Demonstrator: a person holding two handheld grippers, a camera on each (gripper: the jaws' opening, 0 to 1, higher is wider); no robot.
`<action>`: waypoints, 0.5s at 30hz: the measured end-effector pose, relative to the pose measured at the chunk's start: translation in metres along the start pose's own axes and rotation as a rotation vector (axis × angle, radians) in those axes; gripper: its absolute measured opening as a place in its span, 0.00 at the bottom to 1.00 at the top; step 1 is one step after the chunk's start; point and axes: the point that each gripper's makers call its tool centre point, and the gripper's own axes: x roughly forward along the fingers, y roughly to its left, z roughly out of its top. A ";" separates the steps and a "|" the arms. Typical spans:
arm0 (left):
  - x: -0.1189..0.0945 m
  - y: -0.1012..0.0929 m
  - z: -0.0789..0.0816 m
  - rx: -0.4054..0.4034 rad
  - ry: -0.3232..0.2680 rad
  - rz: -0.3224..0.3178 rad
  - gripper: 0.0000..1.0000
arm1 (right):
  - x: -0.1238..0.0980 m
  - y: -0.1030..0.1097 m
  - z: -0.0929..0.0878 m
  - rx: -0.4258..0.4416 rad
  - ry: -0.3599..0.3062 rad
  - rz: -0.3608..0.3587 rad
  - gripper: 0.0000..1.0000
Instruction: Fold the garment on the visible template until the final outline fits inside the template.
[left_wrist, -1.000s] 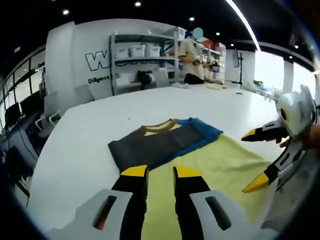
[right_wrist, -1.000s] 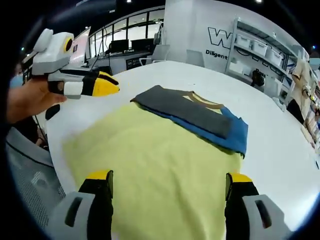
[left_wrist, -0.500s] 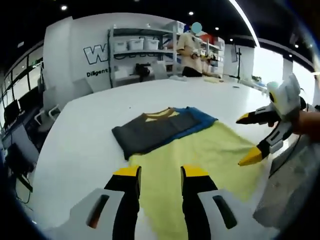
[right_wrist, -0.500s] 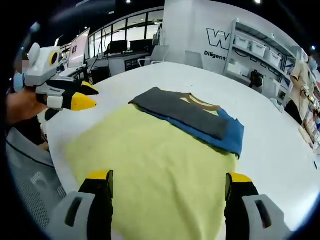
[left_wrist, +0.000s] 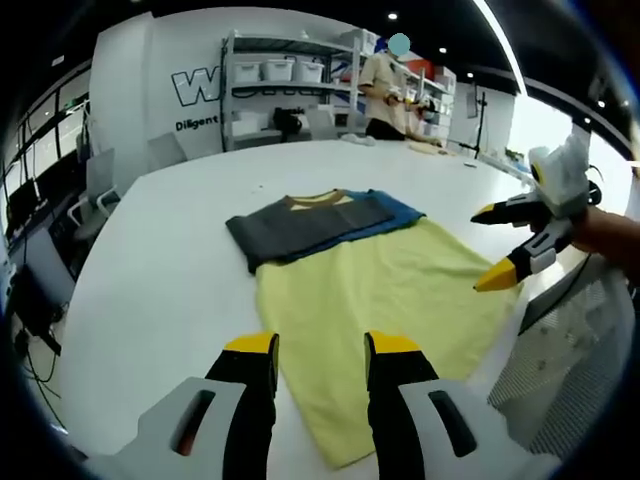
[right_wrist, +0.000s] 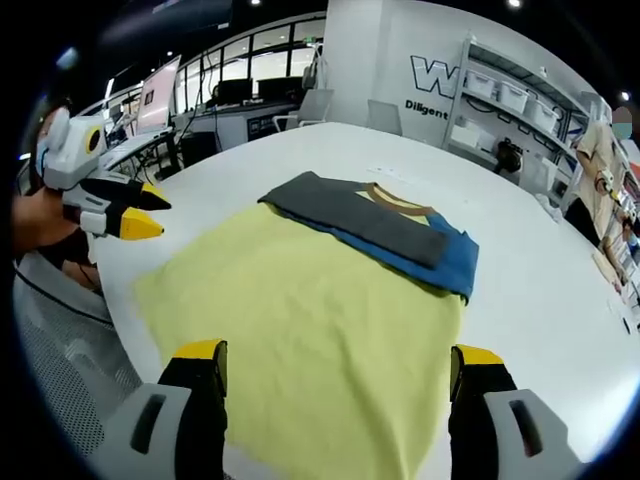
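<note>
Left tongs (left_wrist: 318, 347): yellow-tipped jaws stood a narrow gap apart, nothing between them, raised above the near edge of the yellow sheet; also seen in the right gripper view (right_wrist: 135, 212), held in a hand off the table's corner, tips nearly together.
Right tongs (right_wrist: 338, 357): jaws spread wide, nothing held, above the near part of the yellow sheet; in the left gripper view (left_wrist: 505, 243) they hung released past the sheet's right edge.
Yellow template sheet (right_wrist: 300, 330): lay flat on the white table (right_wrist: 545, 290), near edge close to the table's edge.
Folded garment (right_wrist: 375, 228): dark grey over blue with a tan collar, lay across the sheet's far edge, partly on the sheet, partly on bare table.
Shelving (left_wrist: 290, 100): stood beyond the table with white bins.
Person (left_wrist: 385, 95): stood by the shelving.
</note>
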 end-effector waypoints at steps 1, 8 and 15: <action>-0.001 0.000 0.000 0.002 0.000 0.001 0.29 | -0.001 0.000 -0.001 0.000 0.001 -0.001 0.93; -0.006 -0.007 -0.005 0.009 0.007 -0.004 0.29 | -0.006 0.001 -0.008 0.003 0.010 -0.009 0.93; -0.008 -0.008 -0.009 0.015 0.013 -0.007 0.27 | -0.012 -0.001 -0.015 0.012 0.022 -0.020 0.92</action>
